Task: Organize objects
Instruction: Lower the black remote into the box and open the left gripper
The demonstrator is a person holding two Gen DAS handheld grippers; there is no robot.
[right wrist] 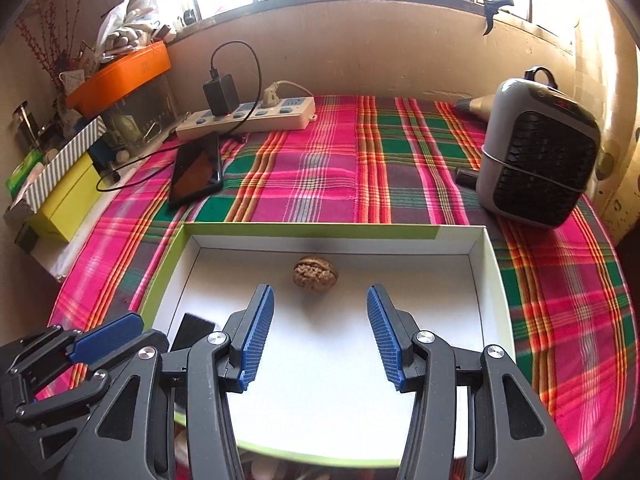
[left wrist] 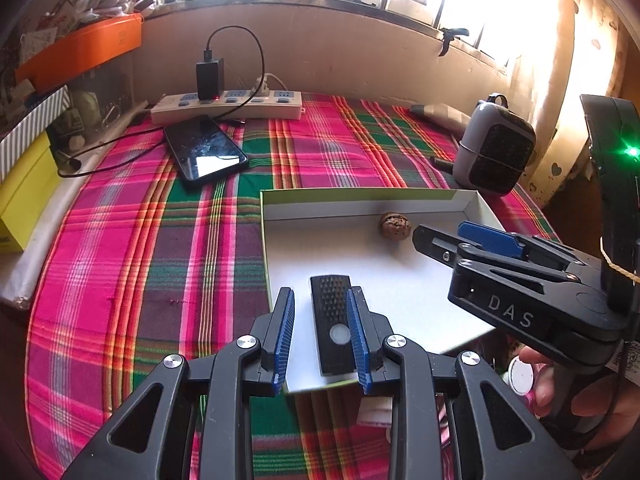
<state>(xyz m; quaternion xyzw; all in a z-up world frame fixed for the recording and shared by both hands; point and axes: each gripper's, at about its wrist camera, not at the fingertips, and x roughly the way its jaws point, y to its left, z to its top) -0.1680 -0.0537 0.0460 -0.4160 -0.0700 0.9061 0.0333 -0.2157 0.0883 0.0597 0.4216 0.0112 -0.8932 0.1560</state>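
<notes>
A white box lid with green rim [left wrist: 360, 196] [right wrist: 490, 264] lies on the plaid cloth. A walnut [left wrist: 395, 225] [right wrist: 315, 277] sits inside it near the far wall. A black rectangular device with a white round button [left wrist: 332, 324] [right wrist: 192, 330] lies in the box's near left part. My left gripper [left wrist: 320, 336] is open, its blue pads on either side of the black device, not closed on it. My right gripper [right wrist: 320, 328] is open and empty above the box floor, just short of the walnut; it also shows in the left wrist view [left wrist: 480, 240].
A phone [left wrist: 205, 151] [right wrist: 198, 174] and a power strip with charger [left wrist: 228, 104] [right wrist: 248, 116] lie at the back left. A grey heater [left wrist: 496, 148] [right wrist: 536, 156] stands at the right. Yellow, striped and orange boxes [right wrist: 120, 72] line the left edge.
</notes>
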